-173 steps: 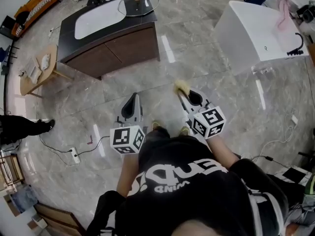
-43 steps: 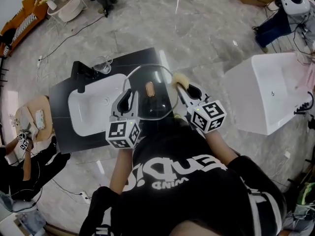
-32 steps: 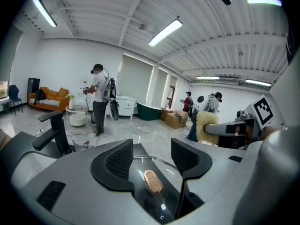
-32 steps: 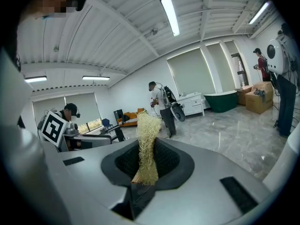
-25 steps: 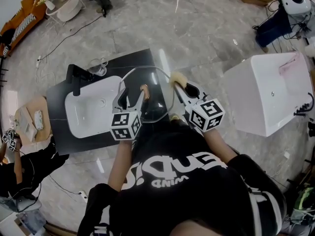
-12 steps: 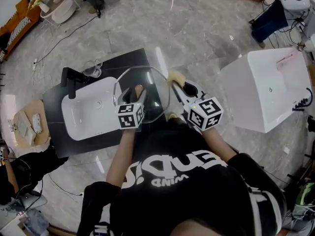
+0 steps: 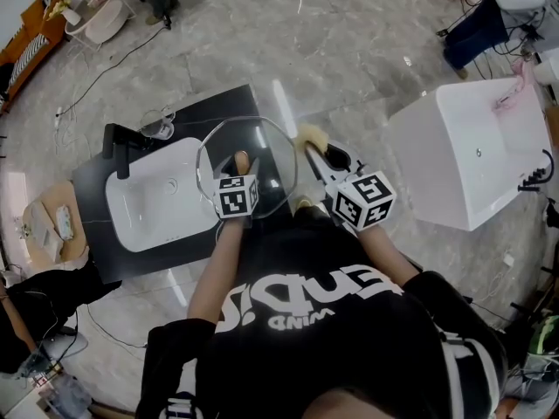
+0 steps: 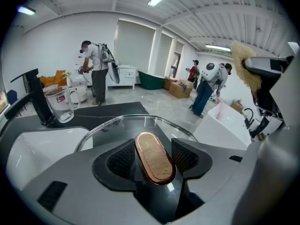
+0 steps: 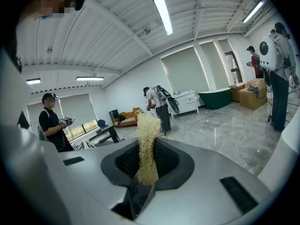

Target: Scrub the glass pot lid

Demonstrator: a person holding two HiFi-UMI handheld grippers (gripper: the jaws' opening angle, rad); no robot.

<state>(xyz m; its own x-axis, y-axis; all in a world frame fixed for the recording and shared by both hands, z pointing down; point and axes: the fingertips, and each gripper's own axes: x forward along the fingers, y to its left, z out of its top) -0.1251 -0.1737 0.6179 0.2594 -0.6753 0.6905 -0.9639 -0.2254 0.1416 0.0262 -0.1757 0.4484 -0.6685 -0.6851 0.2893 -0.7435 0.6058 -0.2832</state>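
L gripper (image 8: 152, 157) now clamped on copper-topped knob (image 8: 154, 157) of round glass pot lid (image 7: 271, 171) (jaws stood apart a sec ago). Lid held over black counter (image 7: 218, 103), beside white basin (image 7: 153, 199). R gripper (image 9: 147, 161) pinches straw-coloured fibre scrubber (image 9: 147, 146) near lid's right rim, so scrubbing looks ready to start.

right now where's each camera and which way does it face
Head view: on the head, steeply down at the glass lid; torso and arms show.
Left gripper view: on the left gripper, along jaws shut on the lid handle.
Right gripper view: on the right gripper, roomward past its clamped scrubber.
Head and left gripper views share lid and scrubber.
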